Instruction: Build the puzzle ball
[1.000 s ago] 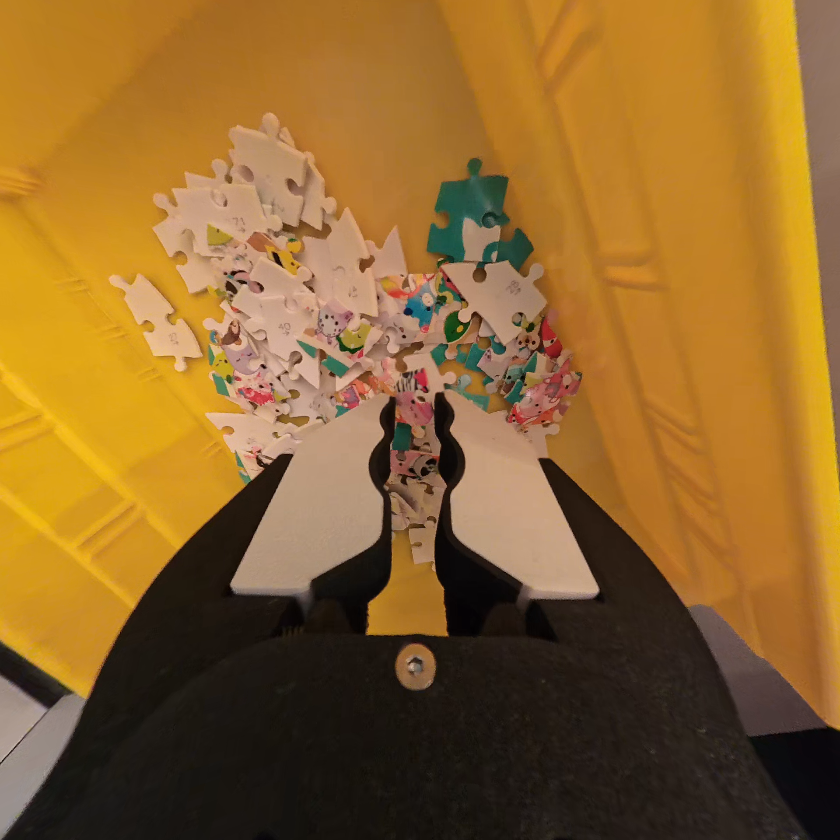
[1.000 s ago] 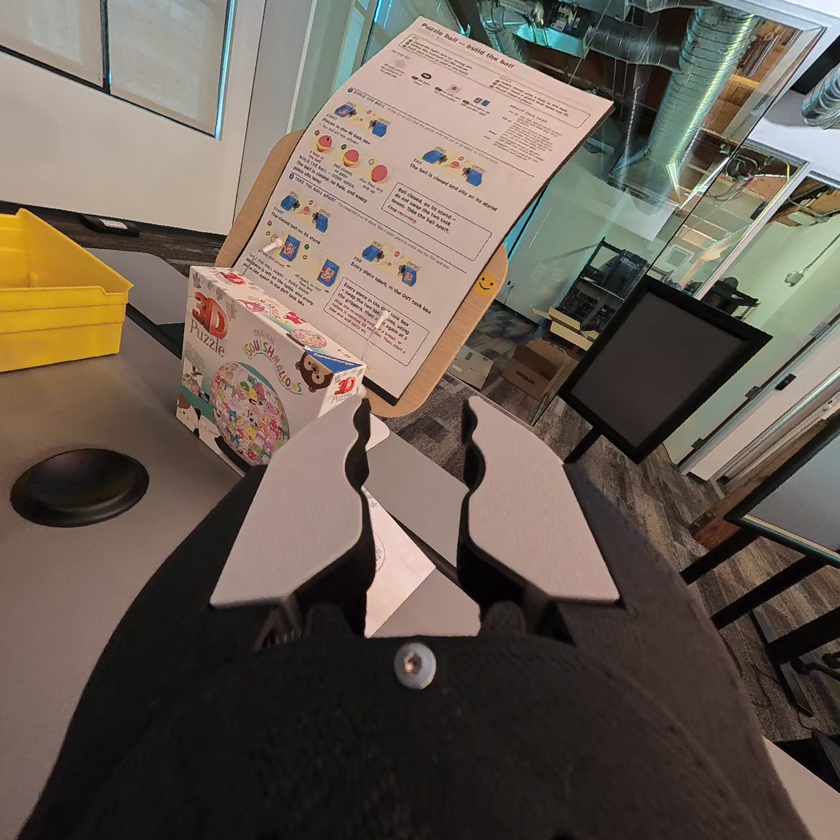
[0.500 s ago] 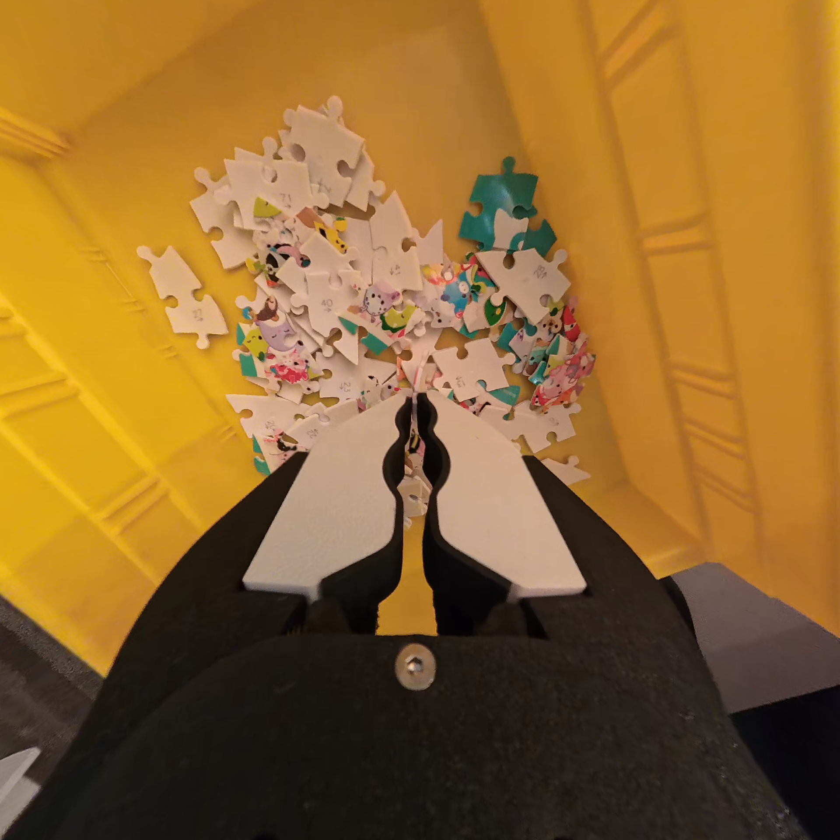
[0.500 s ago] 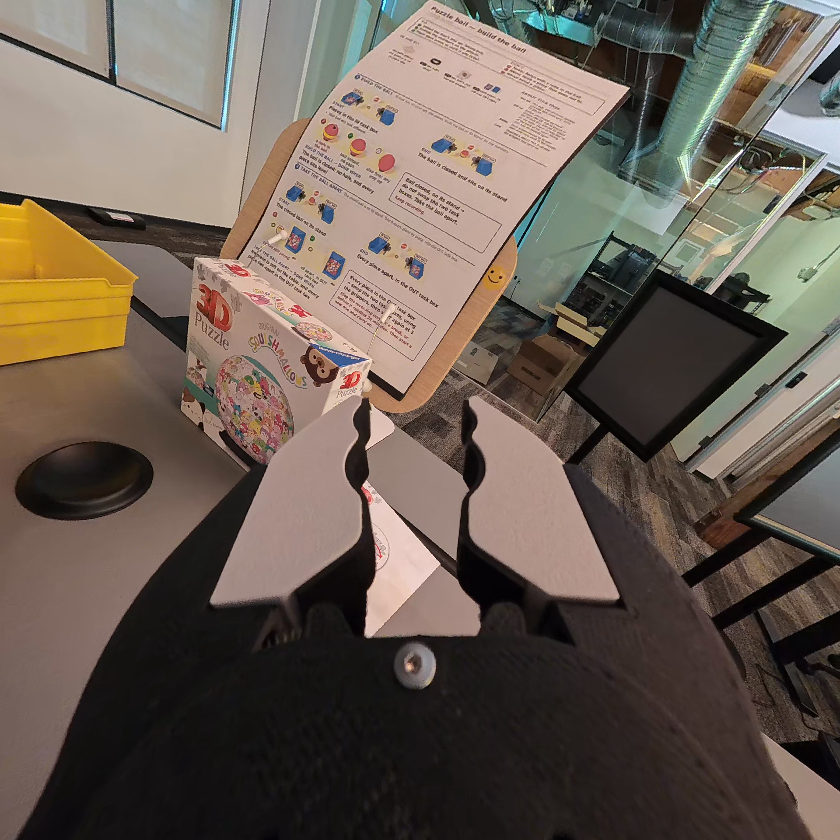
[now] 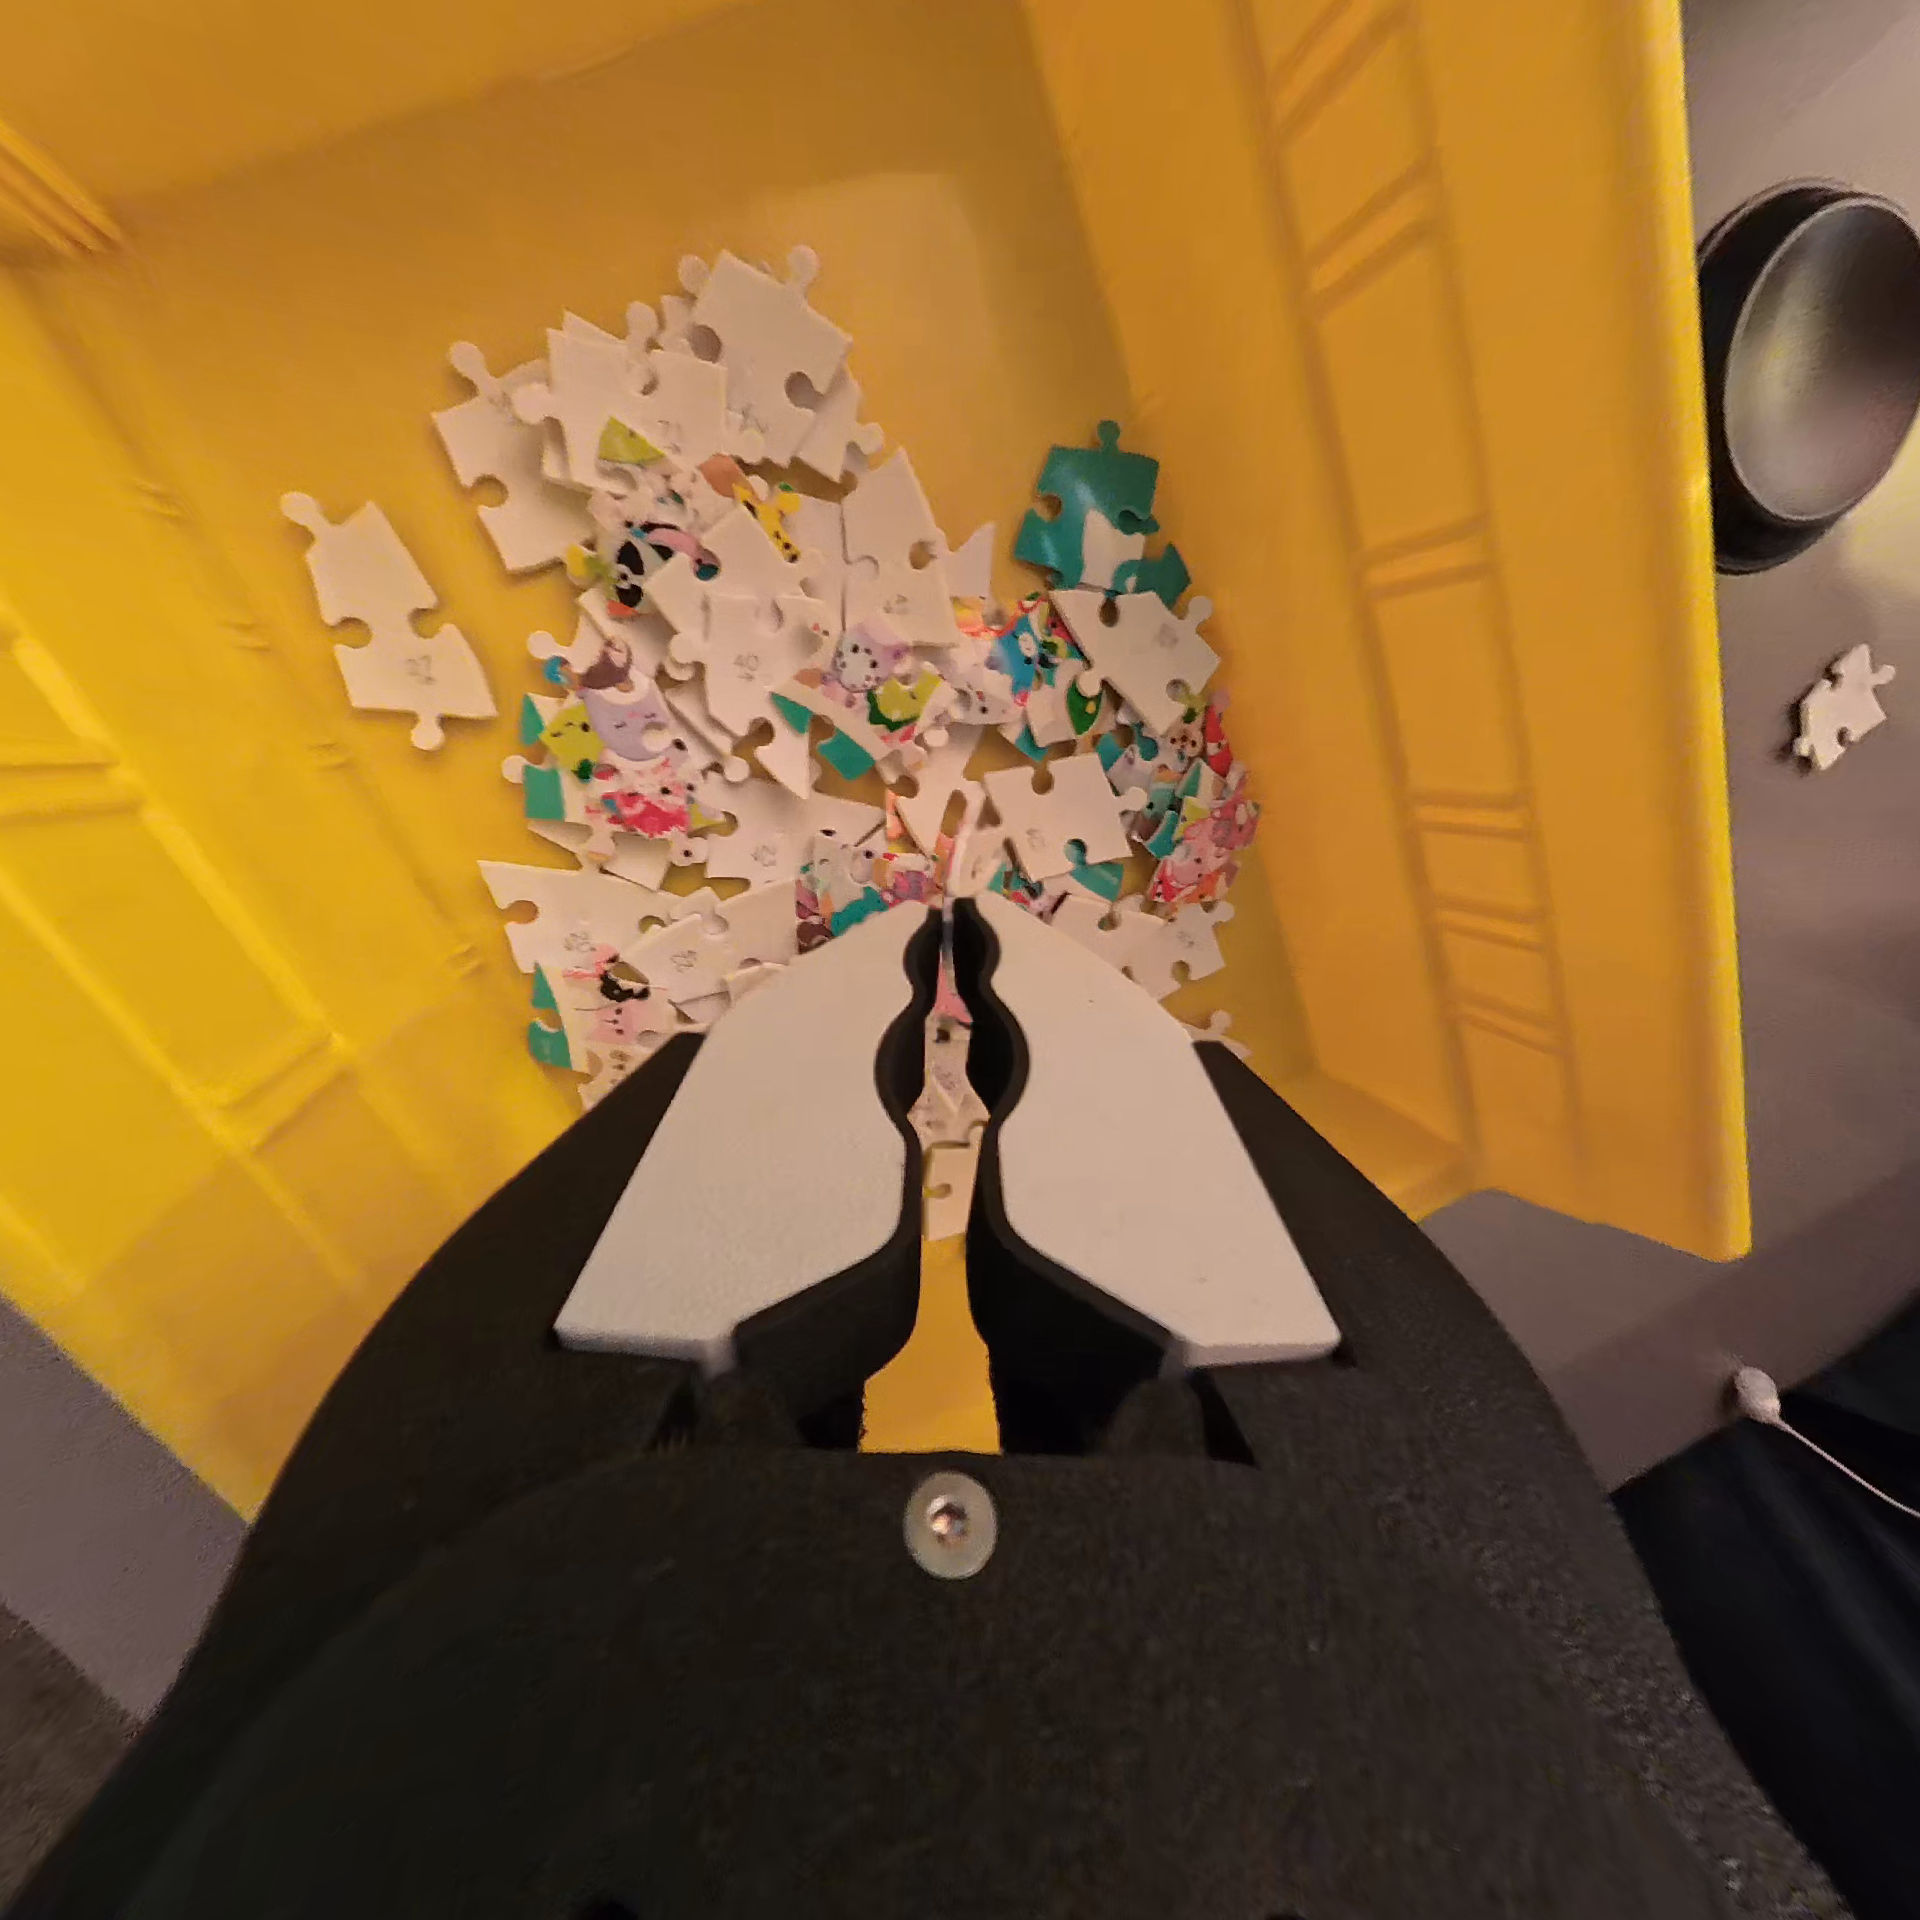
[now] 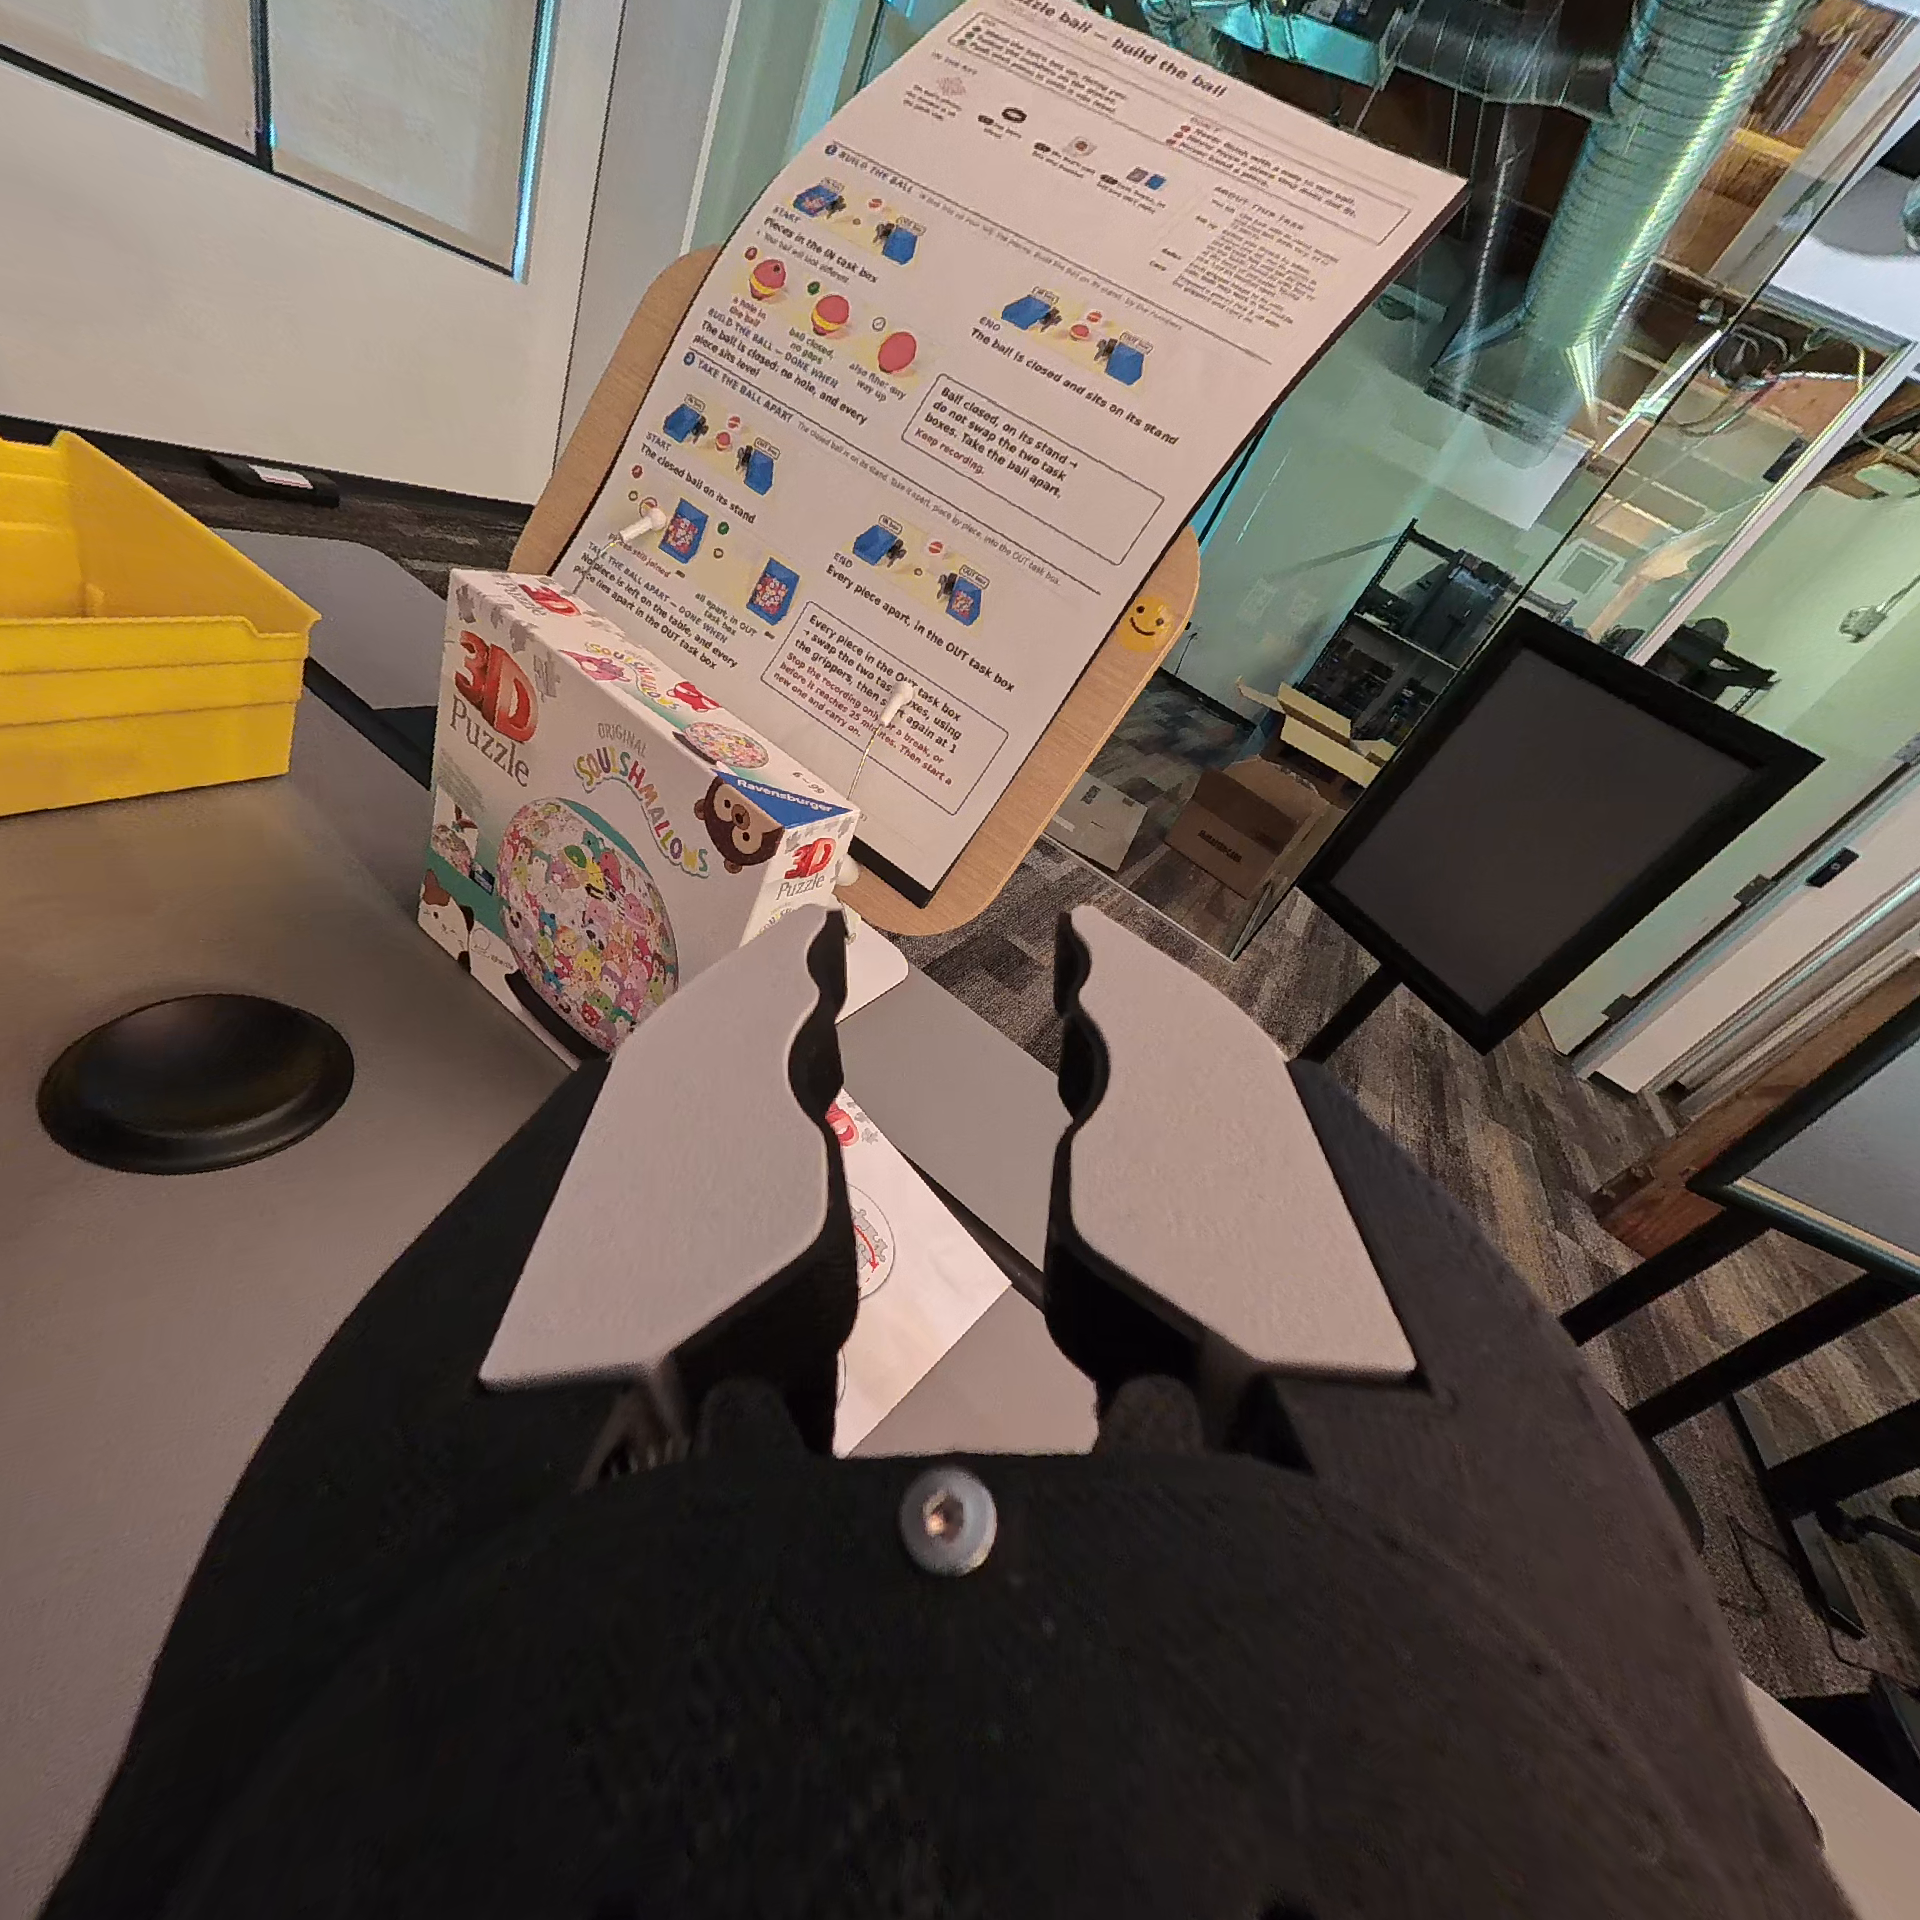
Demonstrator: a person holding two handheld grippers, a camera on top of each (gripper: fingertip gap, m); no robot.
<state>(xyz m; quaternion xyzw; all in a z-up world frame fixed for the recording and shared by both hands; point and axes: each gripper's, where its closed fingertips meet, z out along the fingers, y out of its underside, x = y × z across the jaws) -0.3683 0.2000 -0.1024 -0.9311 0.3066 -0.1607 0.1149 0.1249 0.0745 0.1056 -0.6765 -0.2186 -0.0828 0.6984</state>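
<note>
Left wrist view: the left gripper (image 5: 954,906) points down into a yellow bin (image 5: 1351,520), its two white fingers (image 5: 790,1122) drawn nearly together and pinching a single puzzle piece (image 5: 966,847) edge-on at the tips, just above the pile. The pile of puzzle pieces (image 5: 831,707) lies on the bin floor at frame centre; the pieces overlap too much to count, some white side up, some printed side up. One white piece (image 5: 400,623) lies apart at the pile's left, and one teal piece (image 5: 1096,499) sits at its upper right, against the bin's right wall. Outside the bin, at the right edge of the frame, one loose piece (image 5: 1839,707) rests on the grey table (image 5: 1849,1039), below a round black grommet (image 5: 1818,374).

Right wrist view: the right gripper (image 6: 948,935) is held above the table (image 6: 208,1351), fingers (image 6: 1195,1164) spread apart with nothing between them. Beyond the tips, left of centre, stands one puzzle box (image 6: 623,831); a white leaflet (image 6: 914,1247) lies flat beneath the gripper, partly hidden by the left finger. Behind the box, one printed instruction sheet (image 6: 987,416) leans on a wooden board (image 6: 1081,748). One yellow bin (image 6: 125,644) occupies the left edge, one grommet (image 6: 197,1081) the lower left, and one dark framed panel (image 6: 1538,821) stands on the floor at right.
</note>
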